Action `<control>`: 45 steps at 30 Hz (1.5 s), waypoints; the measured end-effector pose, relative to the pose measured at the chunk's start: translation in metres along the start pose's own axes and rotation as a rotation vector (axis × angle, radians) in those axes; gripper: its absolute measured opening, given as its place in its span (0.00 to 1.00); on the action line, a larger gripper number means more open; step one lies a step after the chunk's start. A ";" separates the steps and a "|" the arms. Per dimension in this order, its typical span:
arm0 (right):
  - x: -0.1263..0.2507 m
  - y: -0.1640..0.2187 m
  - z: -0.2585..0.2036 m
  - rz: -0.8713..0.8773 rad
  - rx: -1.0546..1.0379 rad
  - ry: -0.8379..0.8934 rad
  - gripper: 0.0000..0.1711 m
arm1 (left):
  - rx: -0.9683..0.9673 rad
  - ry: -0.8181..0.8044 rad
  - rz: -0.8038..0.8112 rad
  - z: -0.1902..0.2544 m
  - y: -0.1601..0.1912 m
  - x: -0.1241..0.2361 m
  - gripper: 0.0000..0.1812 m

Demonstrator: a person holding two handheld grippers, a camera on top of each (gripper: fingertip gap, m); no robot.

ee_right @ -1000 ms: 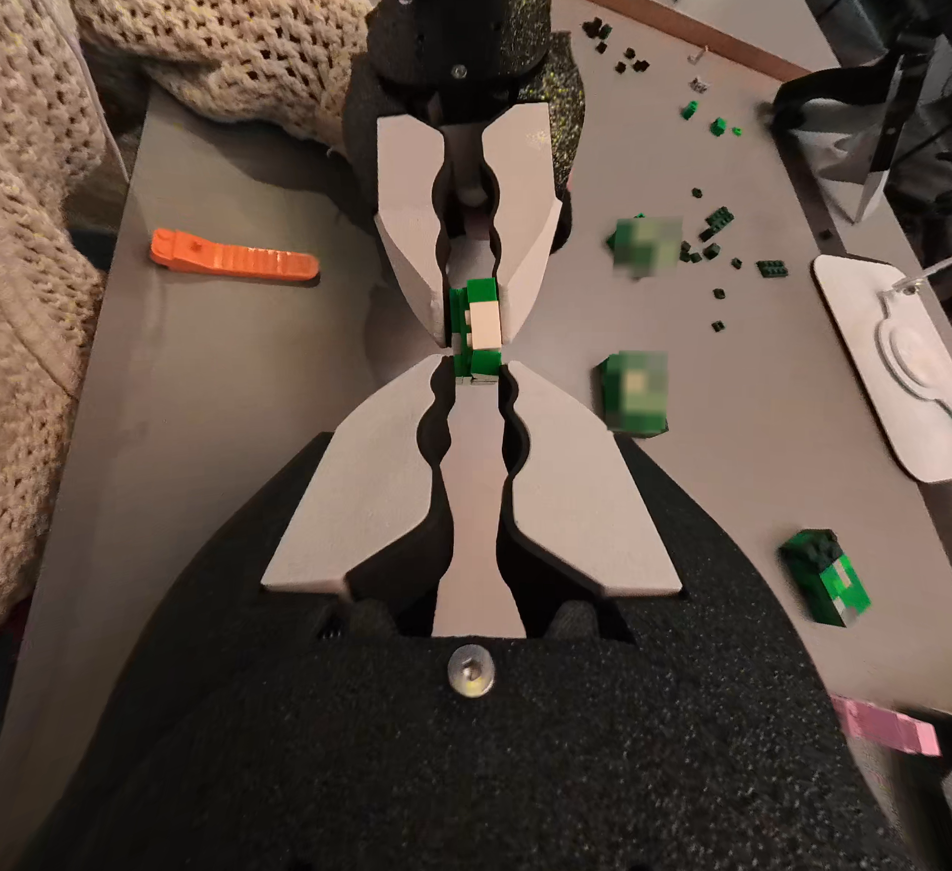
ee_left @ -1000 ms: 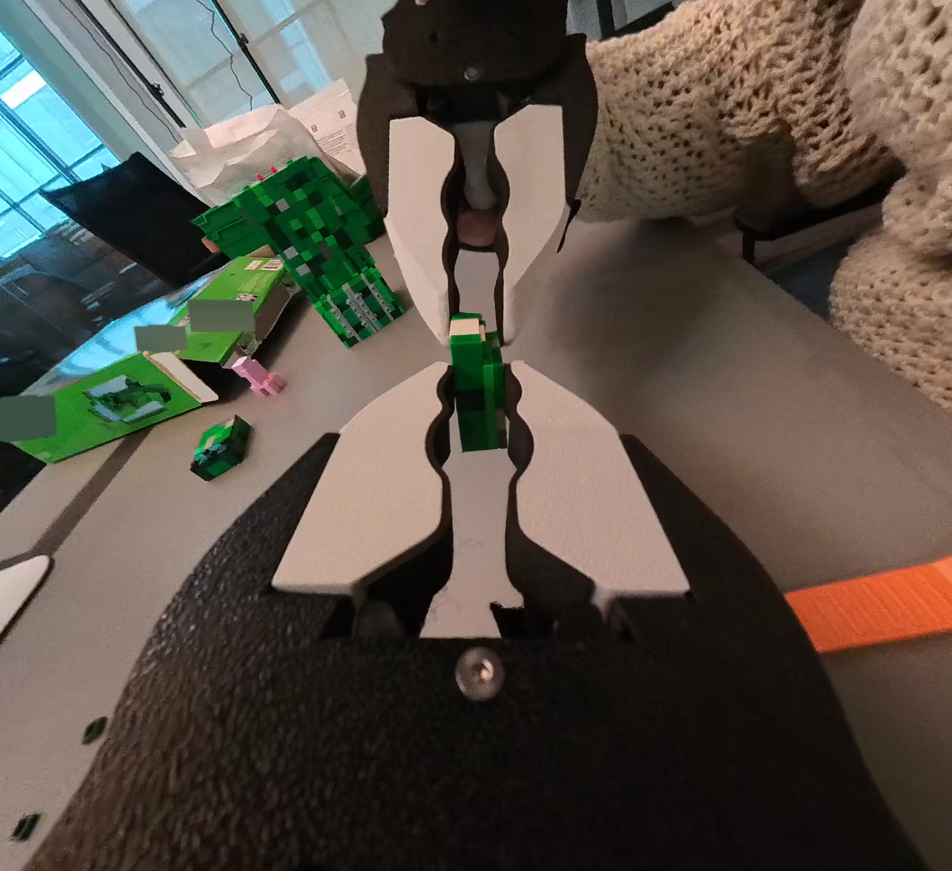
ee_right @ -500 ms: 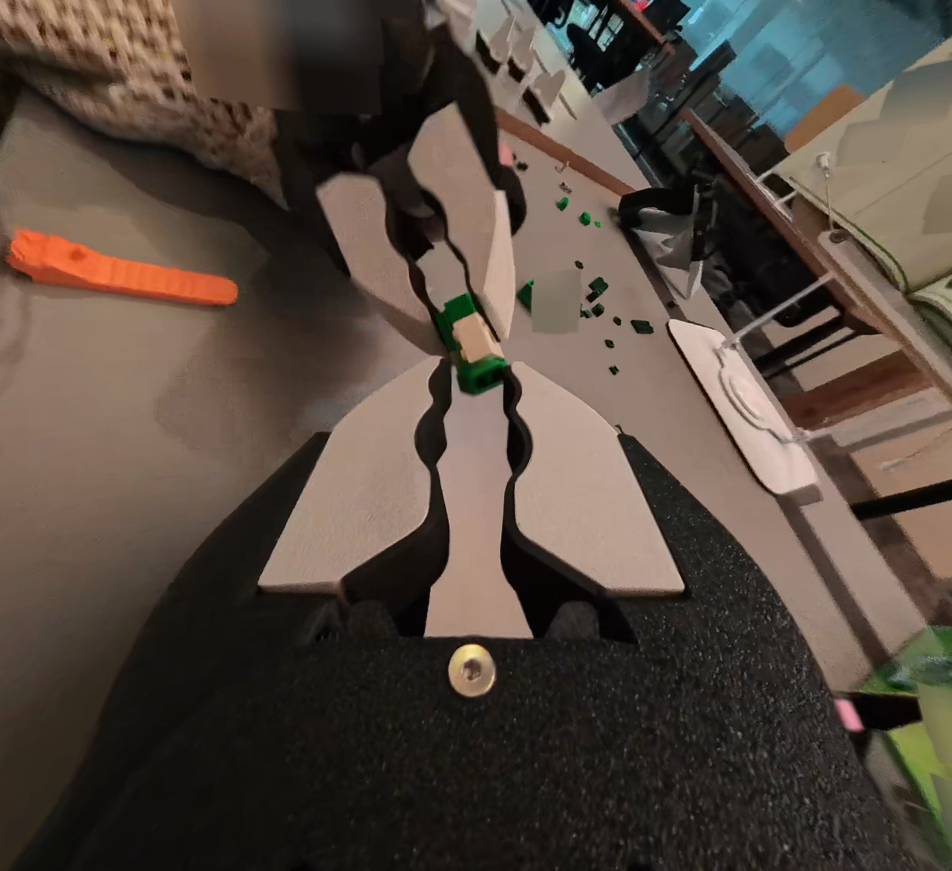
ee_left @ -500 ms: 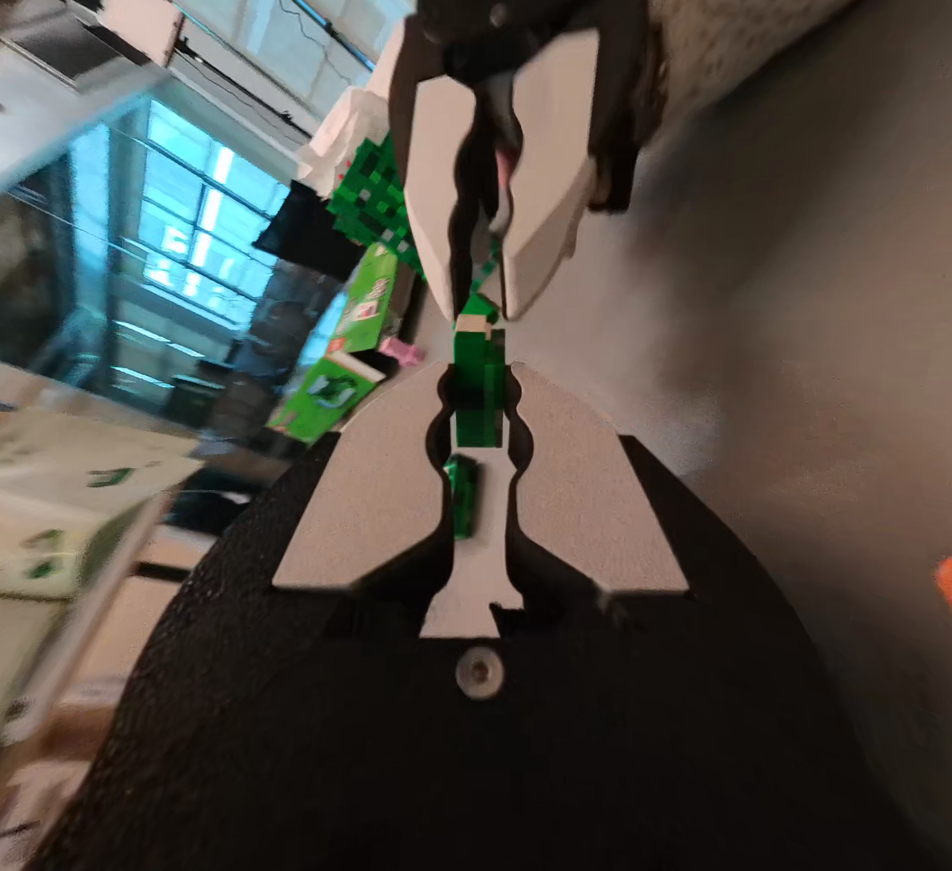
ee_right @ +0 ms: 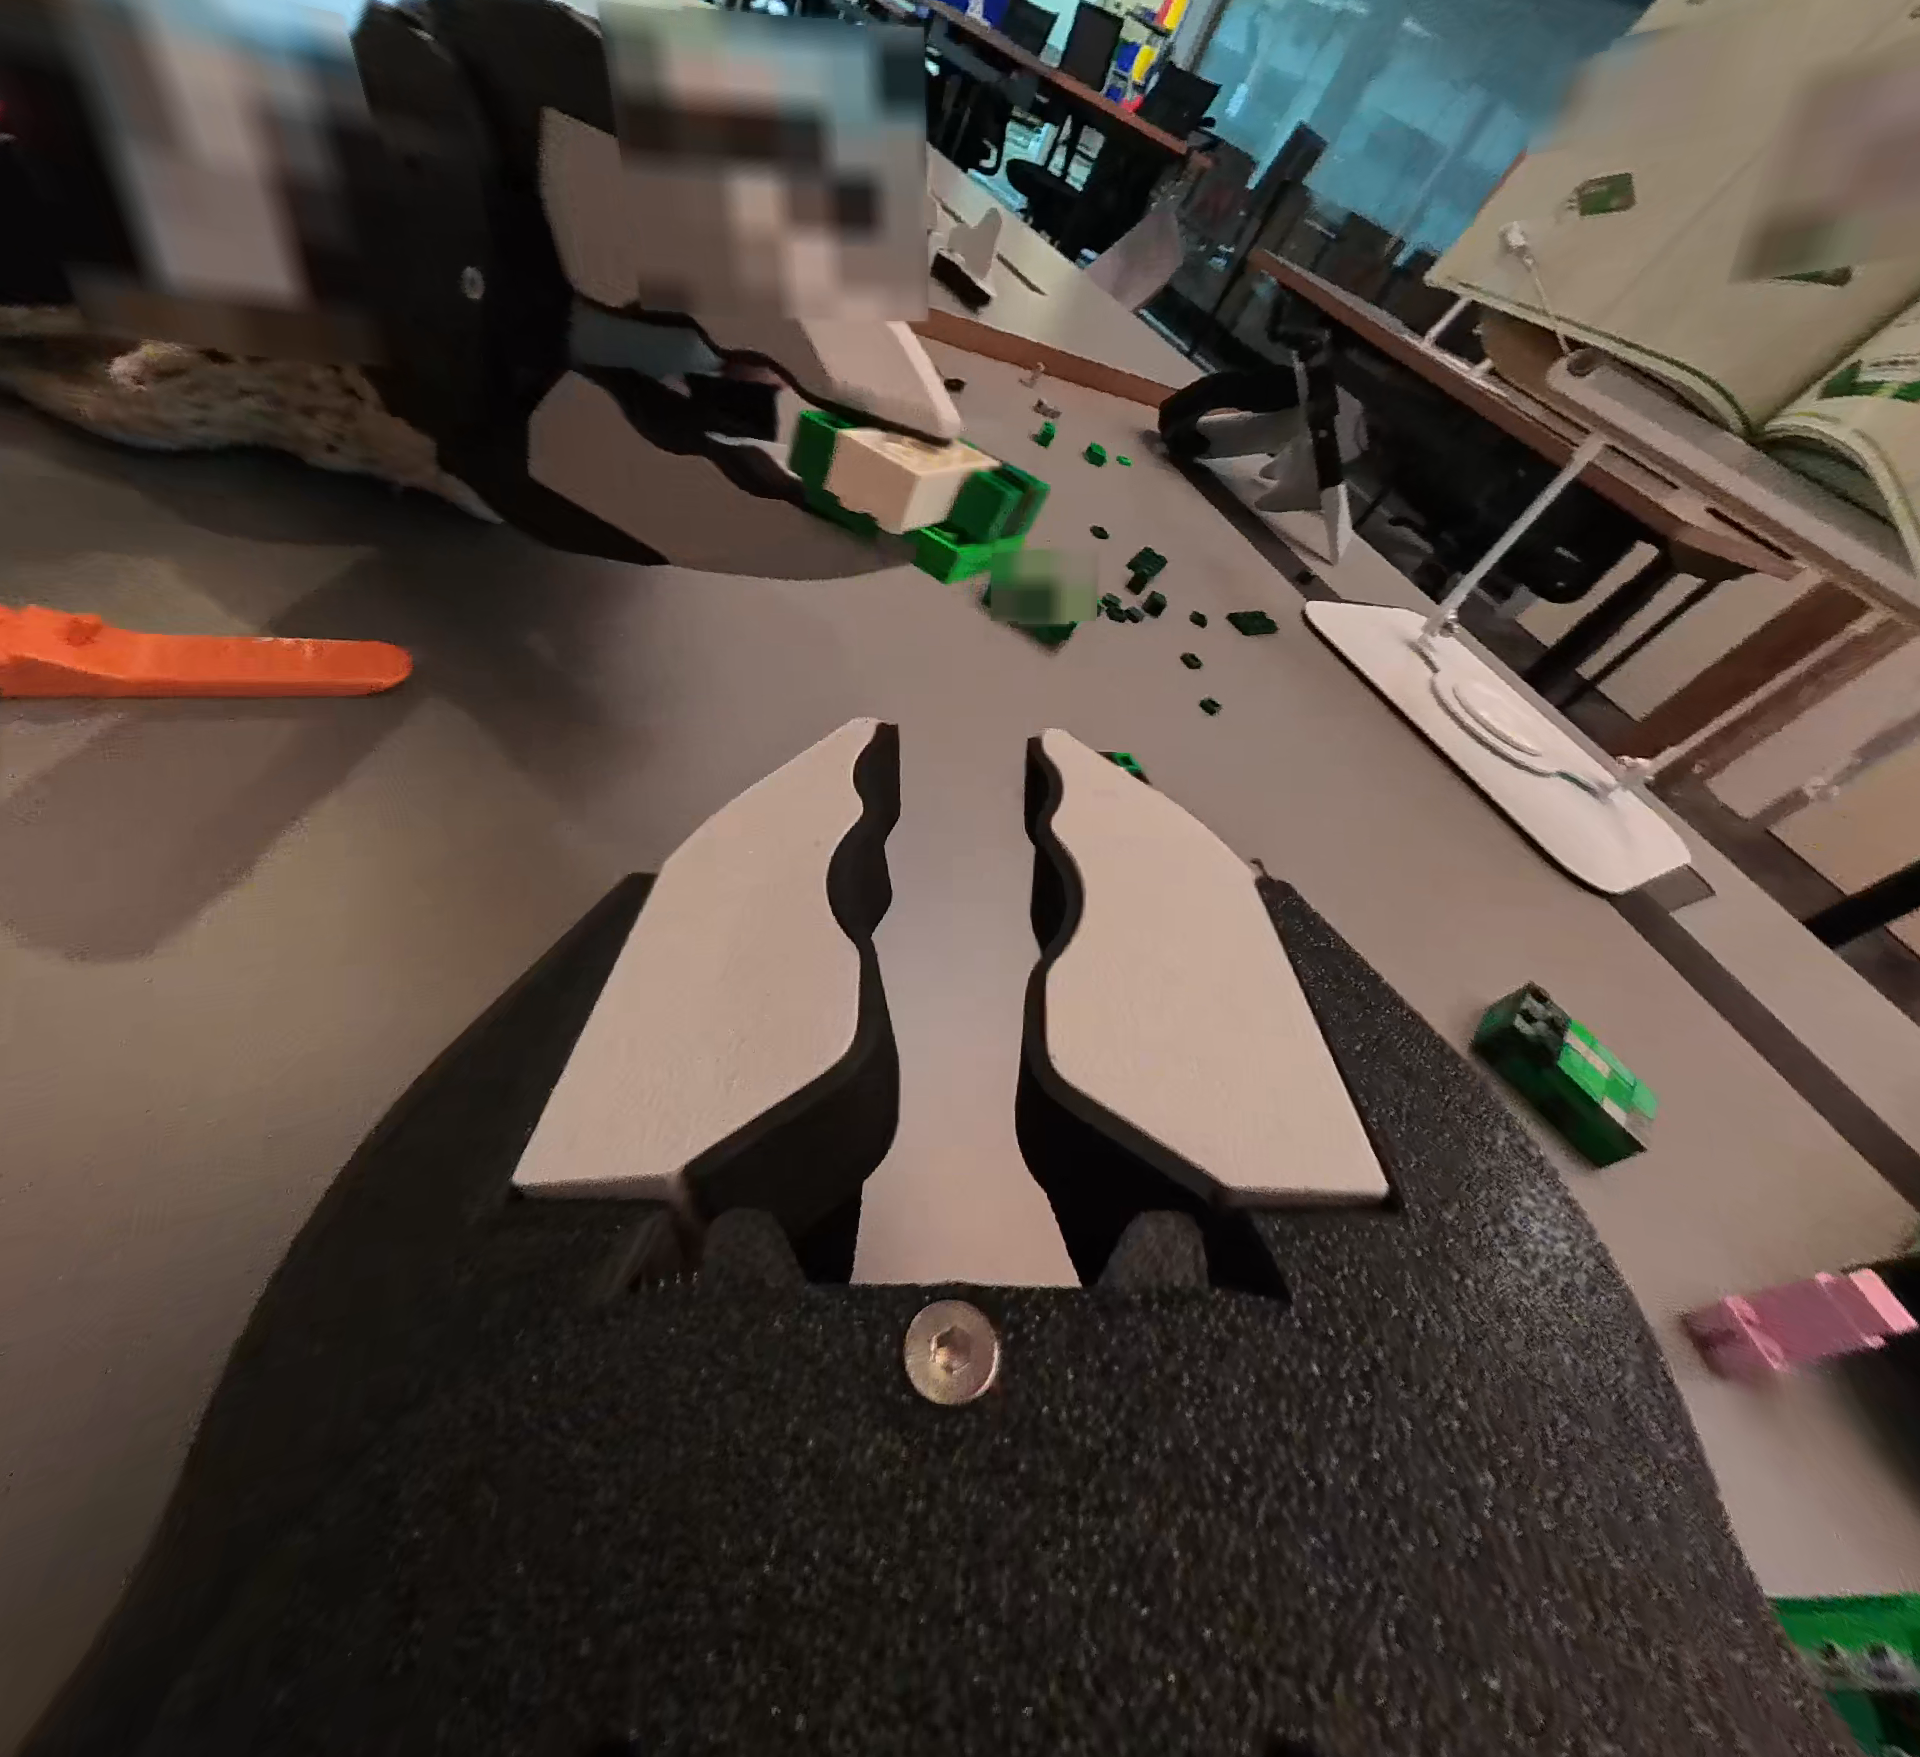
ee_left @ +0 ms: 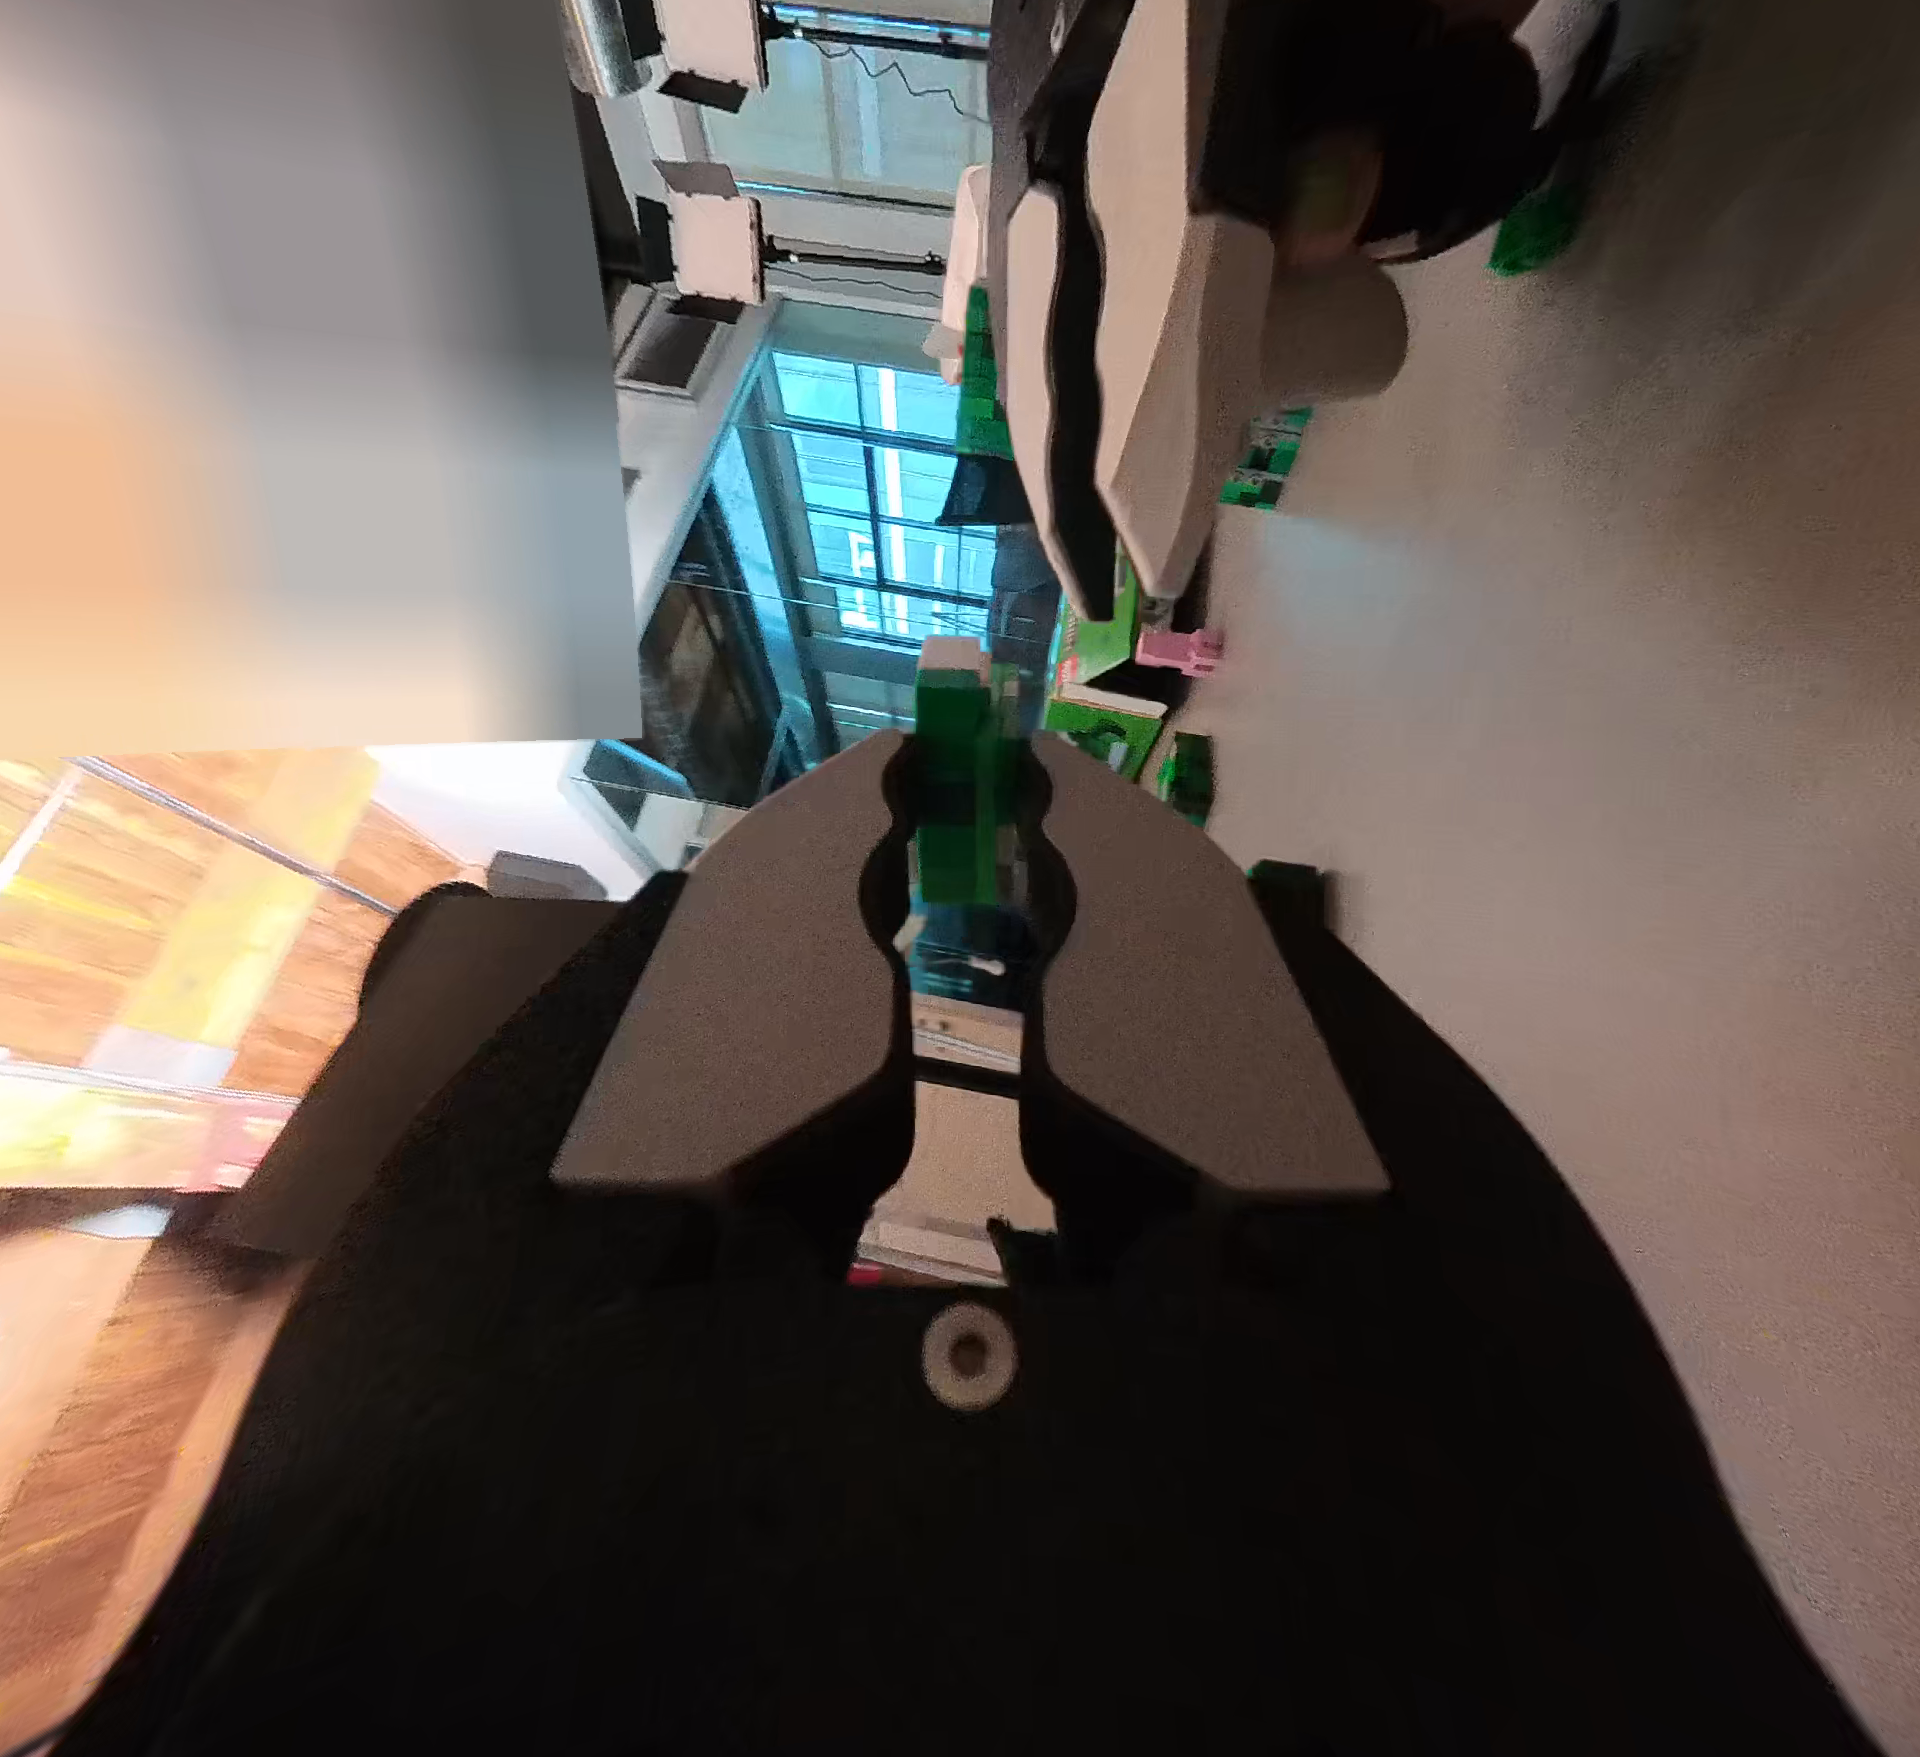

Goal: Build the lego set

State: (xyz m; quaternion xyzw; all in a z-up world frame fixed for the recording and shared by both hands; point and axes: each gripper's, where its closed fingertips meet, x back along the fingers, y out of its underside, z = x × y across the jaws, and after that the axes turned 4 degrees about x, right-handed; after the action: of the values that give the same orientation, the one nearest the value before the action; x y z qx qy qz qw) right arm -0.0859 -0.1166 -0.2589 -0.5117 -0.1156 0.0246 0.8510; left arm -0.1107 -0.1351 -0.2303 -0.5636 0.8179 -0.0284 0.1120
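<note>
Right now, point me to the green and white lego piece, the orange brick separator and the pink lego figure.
green and white lego piece (ee_right: 914,486): right wrist view, on its white block.
orange brick separator (ee_right: 197,665): right wrist view, middle of its flat blade.
pink lego figure (ee_right: 1797,1330): right wrist view, on its blurred body.

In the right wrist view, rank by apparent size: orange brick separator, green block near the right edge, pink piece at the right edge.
1. orange brick separator, cut off by the frame
2. green block and pink piece: alike; the pink one is blurred, cropped and nearer, so unranked
</note>
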 end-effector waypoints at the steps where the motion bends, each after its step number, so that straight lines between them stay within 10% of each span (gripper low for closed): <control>1: 0.000 0.000 0.003 0.002 0.001 0.020 0.13 | -0.019 -0.009 0.003 -0.001 -0.002 0.000 0.09; 45: 0.011 0.002 0.038 0.082 -0.107 0.217 0.04 | -0.085 -0.072 0.059 -0.011 -0.020 0.003 0.09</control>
State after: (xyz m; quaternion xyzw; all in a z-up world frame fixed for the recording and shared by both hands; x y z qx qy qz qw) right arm -0.0831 -0.0808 -0.2415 -0.5604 -0.0030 -0.0024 0.8282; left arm -0.0961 -0.1461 -0.2166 -0.5443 0.8300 0.0297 0.1180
